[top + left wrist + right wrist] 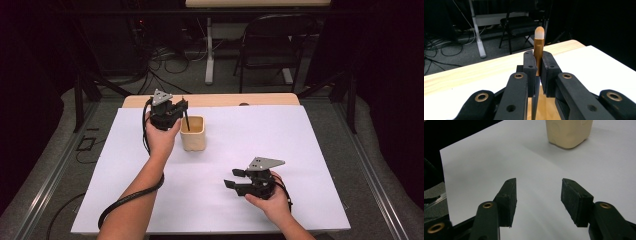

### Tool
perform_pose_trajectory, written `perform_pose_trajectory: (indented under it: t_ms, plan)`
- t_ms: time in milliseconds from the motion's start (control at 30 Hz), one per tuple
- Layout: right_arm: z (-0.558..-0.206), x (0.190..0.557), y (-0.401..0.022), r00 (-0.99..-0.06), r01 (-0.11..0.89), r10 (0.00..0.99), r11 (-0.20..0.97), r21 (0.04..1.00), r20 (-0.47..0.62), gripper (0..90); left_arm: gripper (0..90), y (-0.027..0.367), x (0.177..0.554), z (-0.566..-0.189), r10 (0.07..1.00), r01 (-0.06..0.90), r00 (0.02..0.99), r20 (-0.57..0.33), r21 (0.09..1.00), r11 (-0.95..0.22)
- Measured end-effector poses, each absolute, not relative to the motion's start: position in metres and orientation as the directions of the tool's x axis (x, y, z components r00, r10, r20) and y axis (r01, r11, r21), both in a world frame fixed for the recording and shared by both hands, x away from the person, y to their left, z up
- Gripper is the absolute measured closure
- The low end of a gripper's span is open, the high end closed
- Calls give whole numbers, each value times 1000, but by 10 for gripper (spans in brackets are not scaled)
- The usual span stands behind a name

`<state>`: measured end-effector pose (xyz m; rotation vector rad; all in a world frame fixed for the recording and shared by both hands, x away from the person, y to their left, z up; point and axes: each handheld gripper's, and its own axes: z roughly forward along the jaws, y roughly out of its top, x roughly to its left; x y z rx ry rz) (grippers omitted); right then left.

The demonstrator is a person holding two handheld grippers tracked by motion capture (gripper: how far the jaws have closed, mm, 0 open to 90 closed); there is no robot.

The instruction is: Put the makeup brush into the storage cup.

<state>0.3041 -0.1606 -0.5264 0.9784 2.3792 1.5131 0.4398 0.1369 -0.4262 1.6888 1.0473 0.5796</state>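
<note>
A beige cup (193,134) stands on the white sheet left of centre. Just above its rim, my left gripper (182,107) is shut on a slim brush (187,121) whose dark handle slants down into the cup. In the left gripper view the pads of my left gripper (539,56) clamp the brush's copper ferrule (539,47), its pale tip pointing up, with the cup (546,107) below. My right gripper (231,177) rests low near the front right, open and holding nothing. From the right gripper view the right gripper (539,192) faces the cup (567,132) across bare sheet.
The white sheet (280,145) covers most of a wooden table whose far edge (215,100) shows behind the cup. Beyond the table stand a black folding chair (270,45) and a white desk leg (209,55), with cables on the floor.
</note>
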Motion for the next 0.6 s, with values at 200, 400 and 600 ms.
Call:
perform_pose_trajectory:
  t_ms: [200, 400, 600]
  plan:
    - [-527, 304, -160, -774, 442, 598, 277, 854, 207, 465, 835, 138, 441, -433, 859, 377, 500, -115, 921, -96]
    - [-527, 304, -161, -774, 441, 598, 276, 854, 207, 465, 835, 139, 442, -441, 860, 389, 496, -120, 916, -97]
    - [-527, 304, -160, -775, 442, 598, 277, 853, 207, 465, 836, 139, 443, -447, 861, 401, 493, -128, 911, -94]
